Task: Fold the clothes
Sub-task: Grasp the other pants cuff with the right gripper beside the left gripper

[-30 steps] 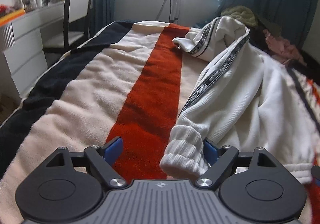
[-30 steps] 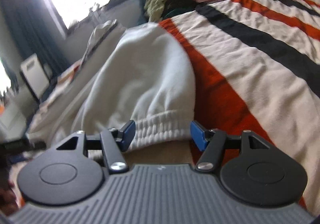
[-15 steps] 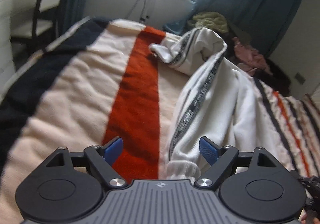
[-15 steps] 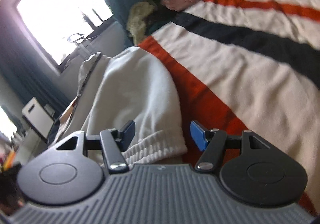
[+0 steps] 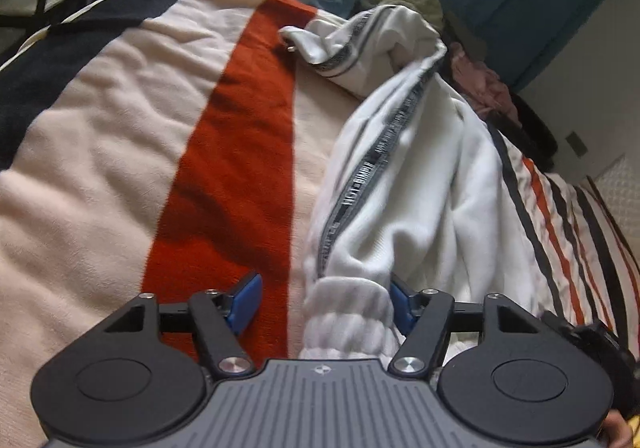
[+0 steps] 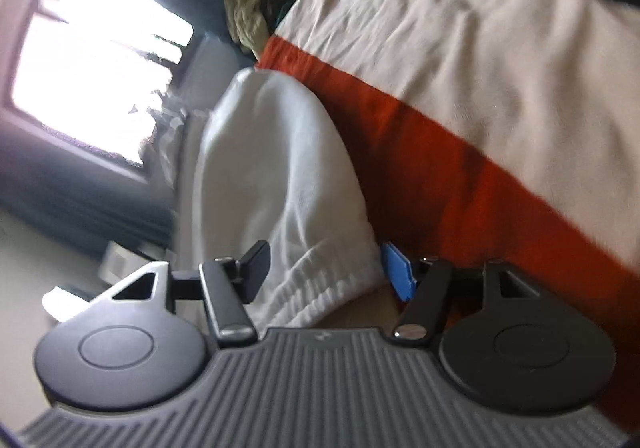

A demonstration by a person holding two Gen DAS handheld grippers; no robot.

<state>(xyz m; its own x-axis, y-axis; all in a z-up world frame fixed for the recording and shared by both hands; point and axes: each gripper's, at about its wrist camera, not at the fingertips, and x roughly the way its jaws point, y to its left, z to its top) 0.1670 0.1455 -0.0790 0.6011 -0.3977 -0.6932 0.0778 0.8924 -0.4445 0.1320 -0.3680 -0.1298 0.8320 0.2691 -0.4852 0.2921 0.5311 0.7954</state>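
Both my claws sit wide apart, the left claw (image 5: 322,298) astride the white jacket's (image 5: 416,184) ribbed cuff (image 5: 346,314), the right claw (image 6: 326,270) astride its hem (image 6: 320,288). It lies mid-bed (image 5: 100,152); nothing pinched, so lifting may drop it.

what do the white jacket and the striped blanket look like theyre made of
White jacket: looks like soft matte knit, maybe cotton fleece, judging by its ribbed cuff and woven printed tape. Striped blanket: seems plush fleece or terry, from its fuzzy, dimpled nap.
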